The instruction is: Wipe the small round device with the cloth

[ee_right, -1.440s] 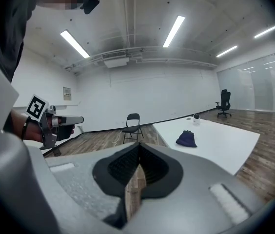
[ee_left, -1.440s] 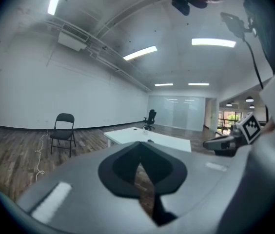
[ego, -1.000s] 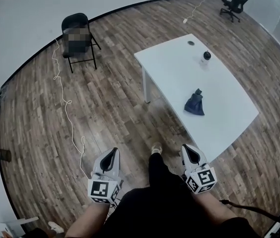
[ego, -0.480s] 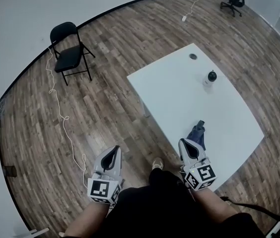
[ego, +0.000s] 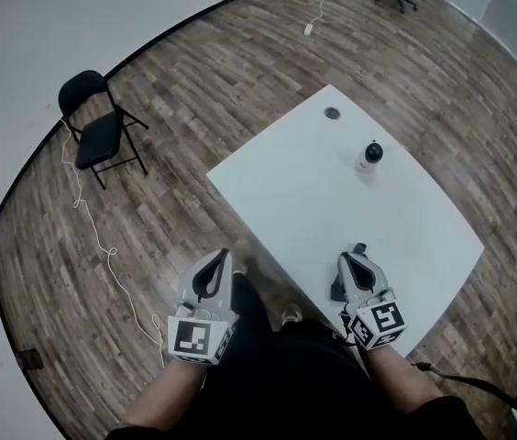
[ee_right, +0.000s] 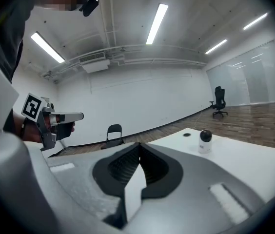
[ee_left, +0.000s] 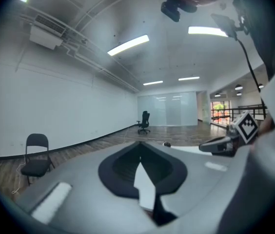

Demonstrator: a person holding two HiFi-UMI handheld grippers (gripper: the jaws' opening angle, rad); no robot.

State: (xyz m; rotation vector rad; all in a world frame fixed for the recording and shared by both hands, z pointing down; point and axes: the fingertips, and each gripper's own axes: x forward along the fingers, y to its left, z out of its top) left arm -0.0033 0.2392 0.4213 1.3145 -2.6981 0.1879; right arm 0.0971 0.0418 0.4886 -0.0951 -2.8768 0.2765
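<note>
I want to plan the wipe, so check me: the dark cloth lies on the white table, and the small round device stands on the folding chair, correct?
No. The small round device stands on the white table, not on the folding chair; the head view shows it. The dark cloth does lie on that table.

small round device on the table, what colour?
The device: white base, black round head; clearest in the right gripper view.

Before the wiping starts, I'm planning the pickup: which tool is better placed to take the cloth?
Right. The right tool hovers at the table edge beside the cloth, which it partly hides. The left tool is over the floor, off the table. Both are shut.
</note>
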